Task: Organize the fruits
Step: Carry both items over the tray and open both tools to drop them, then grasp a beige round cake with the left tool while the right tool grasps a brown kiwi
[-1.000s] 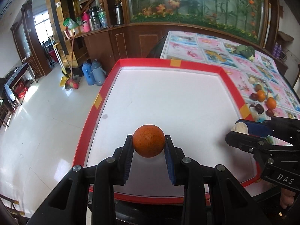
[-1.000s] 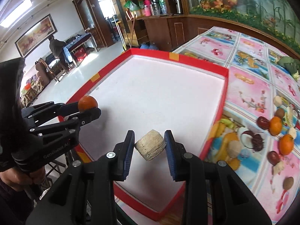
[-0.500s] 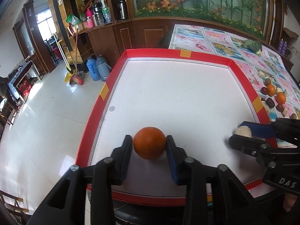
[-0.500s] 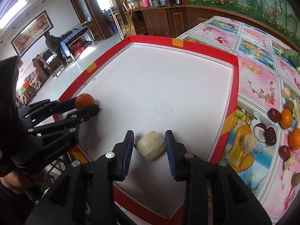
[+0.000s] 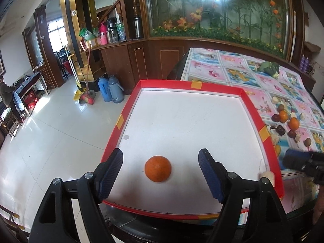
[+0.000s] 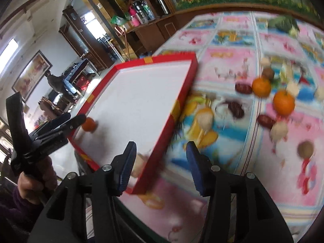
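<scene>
Both claws gape apart, empty. The orange [image 5: 158, 168] sits loose between the left claw [image 5: 160, 174] fingers on the tray [image 5: 257, 113]; a nudge could roll it. The blurred right claw [image 6: 160, 166] straddles the tray's 5 o'clock wall and could clip it.

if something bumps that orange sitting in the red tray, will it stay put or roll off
The orange looks round with no flat side, so a nudge would probably set it rolling across the smooth white floor. The red tray has a raised rim all round, which would likely stop it. The left gripper stands open and clear of it, so nothing steadies it.
</scene>
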